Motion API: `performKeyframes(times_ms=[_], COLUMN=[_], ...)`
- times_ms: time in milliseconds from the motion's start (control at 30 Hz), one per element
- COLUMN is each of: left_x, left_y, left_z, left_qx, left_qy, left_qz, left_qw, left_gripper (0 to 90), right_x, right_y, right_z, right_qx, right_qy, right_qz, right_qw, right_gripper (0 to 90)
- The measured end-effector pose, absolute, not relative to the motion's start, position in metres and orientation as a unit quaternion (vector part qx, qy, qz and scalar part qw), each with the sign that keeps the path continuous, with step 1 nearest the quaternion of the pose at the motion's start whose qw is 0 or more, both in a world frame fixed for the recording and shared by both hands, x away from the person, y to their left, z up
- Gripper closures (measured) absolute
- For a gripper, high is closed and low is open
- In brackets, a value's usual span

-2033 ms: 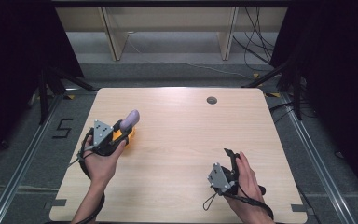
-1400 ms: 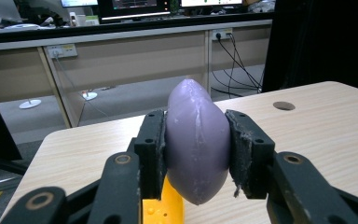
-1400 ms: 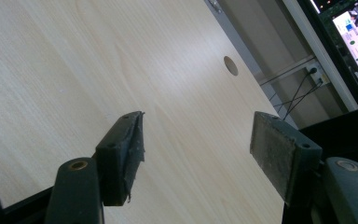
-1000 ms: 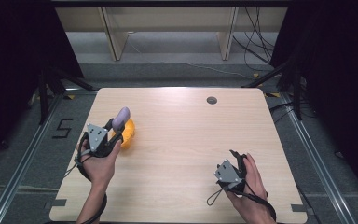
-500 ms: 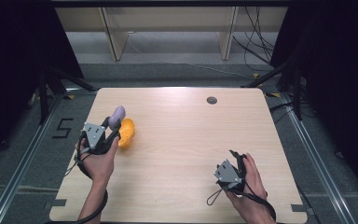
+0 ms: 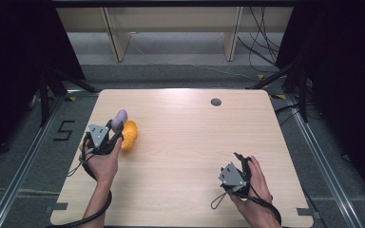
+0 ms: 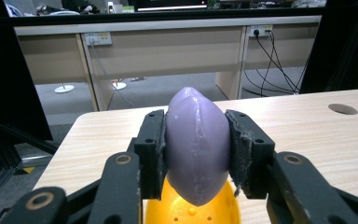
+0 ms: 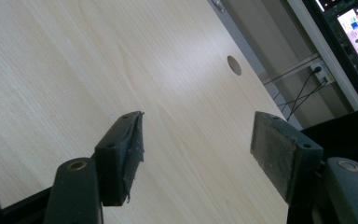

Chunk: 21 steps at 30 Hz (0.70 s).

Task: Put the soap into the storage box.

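Note:
A pale purple, egg-shaped piece [image 7: 196, 142] is clamped between the jaws of my left gripper [image 7: 195, 149], which is shut on it. Right under it sits an orange rounded object [image 7: 191, 212] with small holes. In the high view the purple piece [image 6: 119, 118] sticks up from the left gripper [image 6: 109, 135] at the table's left, with the orange object [image 6: 129, 135] just to its right on the table. My right gripper [image 8: 196, 147] stands open above bare wood with nothing between its pads; it rests in a hand at the front right [image 6: 235, 176].
The light wooden table [image 6: 185, 142] has a round cable hole [image 6: 216, 101] near its far edge, also seen as a hole [image 8: 234, 65] ahead of the right gripper. Beyond the table are a shelf unit [image 6: 171, 28], cables and dark stands.
My left gripper has pulled back toward the left front with the purple piece, and the orange object now lies beside it. The right hand slid slightly nearer the front edge, then stayed still.

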<state>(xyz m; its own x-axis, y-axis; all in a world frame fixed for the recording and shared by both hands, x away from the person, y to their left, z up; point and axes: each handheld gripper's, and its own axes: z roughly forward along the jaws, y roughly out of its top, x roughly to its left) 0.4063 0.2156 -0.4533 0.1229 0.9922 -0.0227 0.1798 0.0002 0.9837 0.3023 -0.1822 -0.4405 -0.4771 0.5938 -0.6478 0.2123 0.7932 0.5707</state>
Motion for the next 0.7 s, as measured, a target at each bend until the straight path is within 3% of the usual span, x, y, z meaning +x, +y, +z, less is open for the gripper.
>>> performKeyframes(times_ms=[700], left_x=[0.423], left_y=[0.215], left_z=[-0.478], left_qx=[0.578], left_qy=[0.530], left_qz=[0.407], left_qw=[0.468], left_gripper=[59.1], right_x=[0.302], right_y=[-0.182], right_z=[-0.441], right_qx=[0.245], right_qy=[0.837], right_qz=[0.209], right_qw=[0.443], right_gripper=[34.7])
